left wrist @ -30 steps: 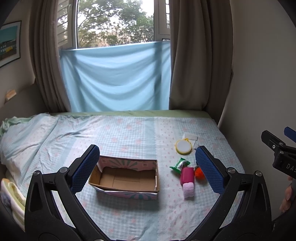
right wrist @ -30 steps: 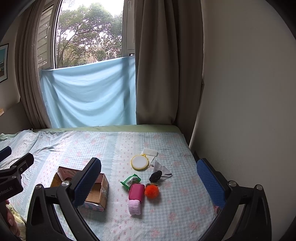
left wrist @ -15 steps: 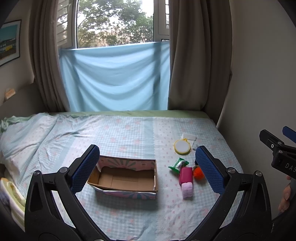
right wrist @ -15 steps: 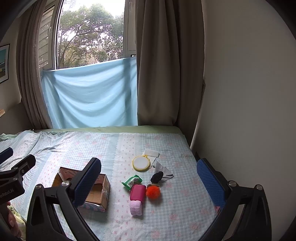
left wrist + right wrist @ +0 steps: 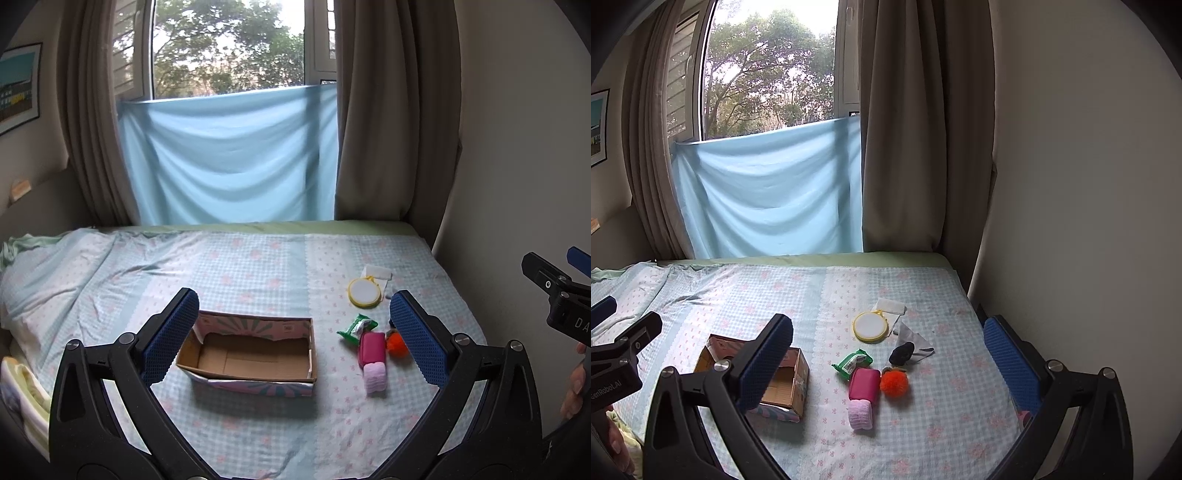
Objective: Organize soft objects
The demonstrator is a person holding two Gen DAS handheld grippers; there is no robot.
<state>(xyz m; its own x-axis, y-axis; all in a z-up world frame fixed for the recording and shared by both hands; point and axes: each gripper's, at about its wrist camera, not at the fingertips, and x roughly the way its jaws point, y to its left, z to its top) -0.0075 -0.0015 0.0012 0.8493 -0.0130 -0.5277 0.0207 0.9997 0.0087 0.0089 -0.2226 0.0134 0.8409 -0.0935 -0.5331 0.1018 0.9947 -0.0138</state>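
An open cardboard box stands on the bed. Right of it lie a pink roll, a magenta pouch, an orange pom-pom, a green packet, a black soft item, a yellow-rimmed round item and white cloths. My left gripper is open and empty, above and in front of the box. My right gripper is open and empty, held above the soft items.
The bed has a checked blue sheet, with a wall close on the right. Curtains and a blue cloth hang at the far side. Bedding is bunched at the left. The right gripper shows at the left view's right edge.
Both views have drifted slightly; the objects sit a little lower and nearer in the right wrist view. Nothing on the bed has moved, and both grippers stay open.
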